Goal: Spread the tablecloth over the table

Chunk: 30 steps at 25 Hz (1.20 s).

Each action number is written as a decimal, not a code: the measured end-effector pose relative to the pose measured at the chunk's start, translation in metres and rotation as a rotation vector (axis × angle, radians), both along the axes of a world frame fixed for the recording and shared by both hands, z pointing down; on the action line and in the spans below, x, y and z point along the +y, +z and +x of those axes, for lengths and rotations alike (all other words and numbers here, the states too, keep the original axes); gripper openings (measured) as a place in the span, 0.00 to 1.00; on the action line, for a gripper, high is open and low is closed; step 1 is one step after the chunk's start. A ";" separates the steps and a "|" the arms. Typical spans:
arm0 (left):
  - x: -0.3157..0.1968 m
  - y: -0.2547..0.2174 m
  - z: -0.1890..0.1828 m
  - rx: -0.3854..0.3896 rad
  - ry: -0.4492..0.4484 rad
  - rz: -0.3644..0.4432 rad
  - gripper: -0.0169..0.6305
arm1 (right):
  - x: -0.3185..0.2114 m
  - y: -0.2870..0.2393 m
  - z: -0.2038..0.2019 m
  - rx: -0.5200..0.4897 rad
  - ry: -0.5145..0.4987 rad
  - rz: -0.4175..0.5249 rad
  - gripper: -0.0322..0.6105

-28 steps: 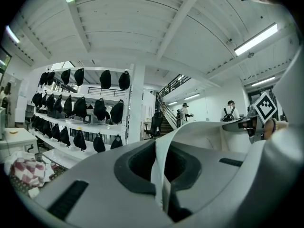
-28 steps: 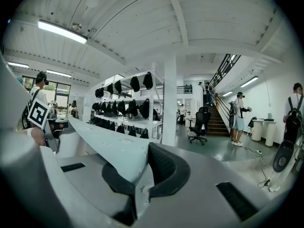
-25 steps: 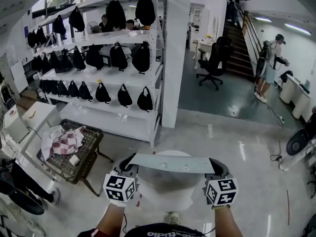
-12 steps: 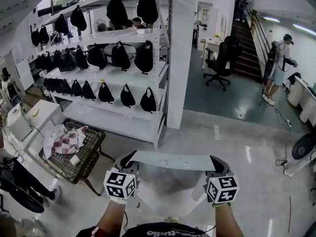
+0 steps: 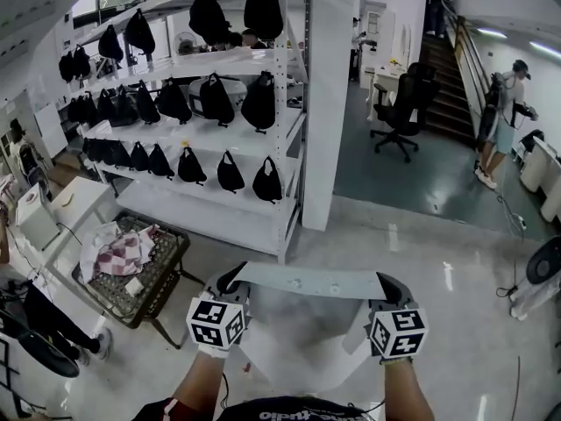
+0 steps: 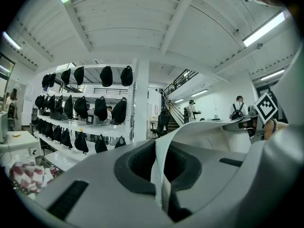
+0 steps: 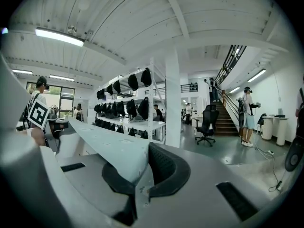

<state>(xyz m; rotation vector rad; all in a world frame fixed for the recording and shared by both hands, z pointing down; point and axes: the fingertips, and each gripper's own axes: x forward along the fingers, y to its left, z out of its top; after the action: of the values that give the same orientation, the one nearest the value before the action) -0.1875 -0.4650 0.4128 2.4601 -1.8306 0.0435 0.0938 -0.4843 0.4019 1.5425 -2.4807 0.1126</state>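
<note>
Shelving (image 5: pixel 230 136) with black bags (image 5: pixel 259 102), pillar (image 5: pixel 326 103) ahead; cart (image 5: pixel 160 272) left; tablecloth (image 5: pixel 307 281) stretched below.

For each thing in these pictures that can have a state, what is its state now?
Left gripper, shut on the pale grey tablecloth.
Right gripper, shut on the same tablecloth.
Pale grey tablecloth, top edge taut between both grippers, rest hanging, on no table.
Red checked cloth, crumpled in the black mesh basket.
Black office chair, upright, unoccupied.
</note>
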 end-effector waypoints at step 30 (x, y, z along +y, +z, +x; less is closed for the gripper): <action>-0.127 -0.065 0.023 -0.038 -0.040 0.118 0.06 | -0.132 -0.061 0.024 -0.040 -0.007 0.103 0.09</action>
<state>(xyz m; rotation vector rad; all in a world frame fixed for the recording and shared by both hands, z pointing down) -0.1641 -0.5915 0.3480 2.5156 -1.9518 -0.0209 0.1181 -0.6168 0.3414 1.5861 -2.5599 0.0144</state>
